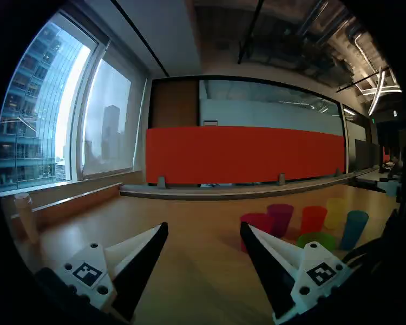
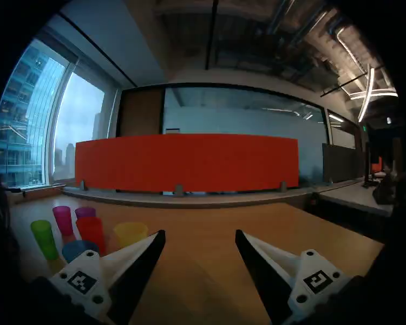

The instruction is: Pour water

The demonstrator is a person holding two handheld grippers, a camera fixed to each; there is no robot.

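Left gripper [image 1: 203,225]: spread wide, empty, low over table [image 1: 203,281].
Container [image 1: 25,215]: tan, upright, far to its left, near window [image 1: 67,124].
Cups [image 1: 313,218]: clustered ahead to its right; red one partly hidden behind right finger.
Right gripper [image 2: 199,233]: spread wide, empty.
Cups [image 2: 92,230]: ahead to its left; blue one touching or just behind left finger, cannot tell which.
Screen [image 2: 187,162]: red, beyond table.

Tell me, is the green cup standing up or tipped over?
Standing up. The green cup sits upright on the wooden table, wider rim on top. Whether it holds water: cannot tell.
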